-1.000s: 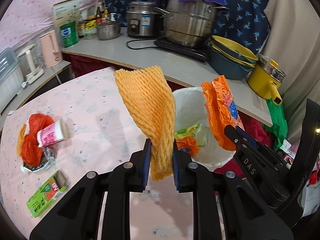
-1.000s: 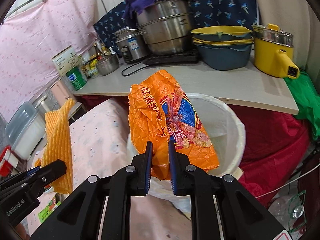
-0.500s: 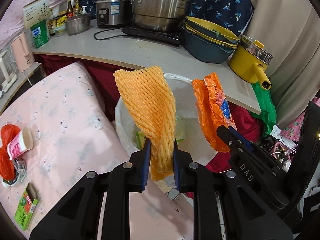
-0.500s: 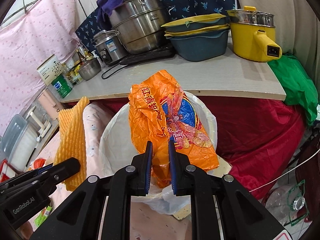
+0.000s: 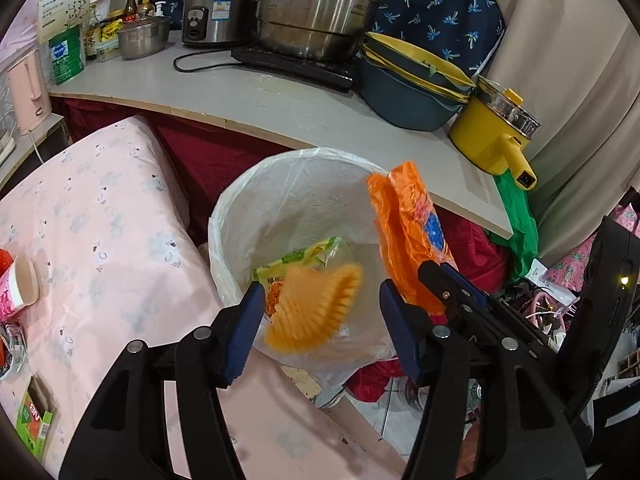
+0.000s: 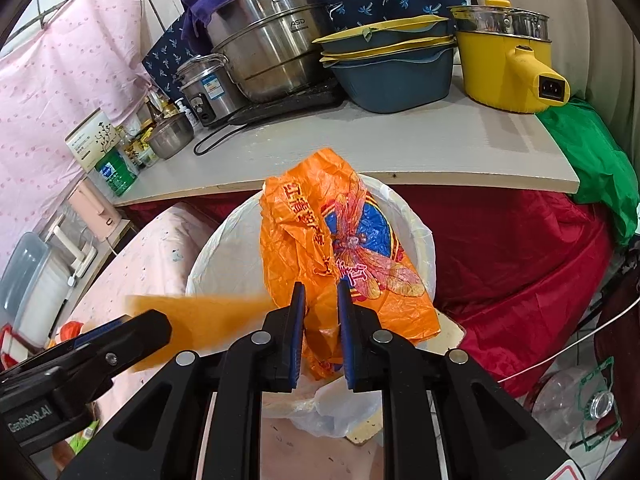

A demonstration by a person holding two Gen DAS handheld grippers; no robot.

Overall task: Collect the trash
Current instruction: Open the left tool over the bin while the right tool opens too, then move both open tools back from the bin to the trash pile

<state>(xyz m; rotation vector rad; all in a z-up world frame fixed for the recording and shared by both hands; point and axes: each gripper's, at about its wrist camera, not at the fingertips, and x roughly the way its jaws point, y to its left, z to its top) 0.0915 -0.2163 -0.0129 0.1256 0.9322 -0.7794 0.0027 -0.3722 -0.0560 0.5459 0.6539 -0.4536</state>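
White-lined bin (image 5: 256, 208): ribbed foam net (image 5: 316, 308) loose, crinkled orange bag (image 6: 344, 248) clamped

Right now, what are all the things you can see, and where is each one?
foam net: one, orange, blurred, dropping into the bin between the left fingers
plastic bag: one, orange with a blue print, held over the bin
trash bin: one, white liner, beside the pink table
green wrapper: one, inside the bin
paper cup: one, pink, on the table's left edge
green carton: one, on the table's near corner
steel pot: one, big, on the counter
yellow pot: one, at the counter's right end
blue basins: stacked, beside the yellow pot
left gripper: fingers just opened, nothing gripped
right gripper: shut on the plastic bag
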